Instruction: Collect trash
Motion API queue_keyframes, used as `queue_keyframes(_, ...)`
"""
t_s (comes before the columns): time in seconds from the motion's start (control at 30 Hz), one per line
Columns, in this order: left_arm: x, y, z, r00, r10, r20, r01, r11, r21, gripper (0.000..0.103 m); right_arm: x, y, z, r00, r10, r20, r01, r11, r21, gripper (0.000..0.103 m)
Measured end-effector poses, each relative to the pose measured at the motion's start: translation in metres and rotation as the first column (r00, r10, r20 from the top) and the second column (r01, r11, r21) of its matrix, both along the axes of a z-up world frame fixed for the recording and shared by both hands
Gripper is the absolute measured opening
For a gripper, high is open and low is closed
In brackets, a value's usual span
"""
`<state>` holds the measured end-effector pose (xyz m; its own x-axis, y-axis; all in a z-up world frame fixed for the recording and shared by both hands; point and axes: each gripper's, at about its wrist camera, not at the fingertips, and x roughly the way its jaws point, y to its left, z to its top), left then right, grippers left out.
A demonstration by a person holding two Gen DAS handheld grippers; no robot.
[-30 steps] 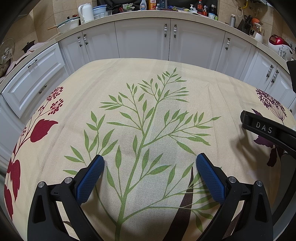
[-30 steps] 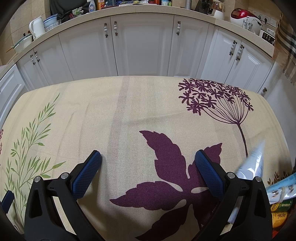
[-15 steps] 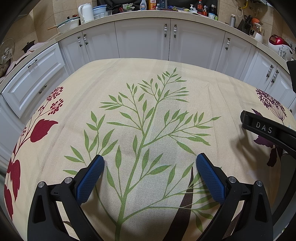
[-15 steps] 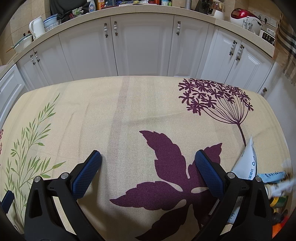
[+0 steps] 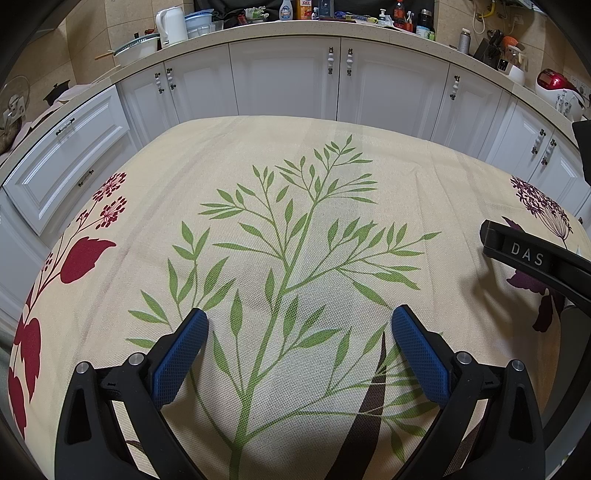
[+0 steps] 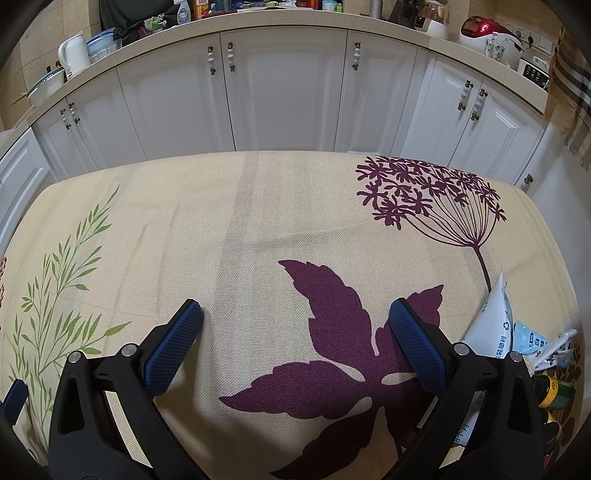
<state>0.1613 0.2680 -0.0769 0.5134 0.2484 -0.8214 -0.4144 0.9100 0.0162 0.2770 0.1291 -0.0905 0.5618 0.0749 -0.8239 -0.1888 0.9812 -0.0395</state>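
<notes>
Tablecloth (image 5: 295,177) fills most of what you see: cream woven fabric printed with a green leafy branch (image 5: 295,258) under your left gripper (image 5: 299,347), red flowers (image 5: 81,254) off toward its left edge, and a purple leaf (image 6: 332,332) with a purple dandelion head (image 6: 428,199) under your right gripper (image 6: 295,339). It covers the table, and the cloth lies flat with a faint paler stripe running front to back.

Both sets of blue-padded fingers (image 6: 173,347) are spread wide with nothing between them, hovering just over the cloth. In the left view the black arm of your other gripper (marked DAS) (image 5: 532,258) reaches in from the right.

Trash sits at the right edge of the table, partly hidden behind your right gripper's outer finger: a white pouch (image 6: 495,317) with a recycling mark, a light blue packet (image 6: 528,338) just beside it, some crumpled wrappers (image 6: 557,350), and a small dark bottle with a yellow label (image 6: 554,395) nearer you.

Beyond the table runs a row of white cabinets (image 5: 284,77) under a pale counter (image 6: 295,18) crowded with things: a white kettle (image 5: 170,24), a bowl (image 5: 136,48), bottles (image 5: 284,7) and a red-topped rice cooker (image 6: 484,31).
</notes>
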Motion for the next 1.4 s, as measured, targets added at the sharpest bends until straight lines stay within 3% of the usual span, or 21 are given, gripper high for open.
queue_keyframes(1.4,0.0001,-0.0004,-0.0004,1.000,0.001,0.000,-0.001,1.000,0.001,0.098,0.0014,-0.0029,0.0001,1.000,0.000,0.000,0.000,1.000,0.005,0.099)
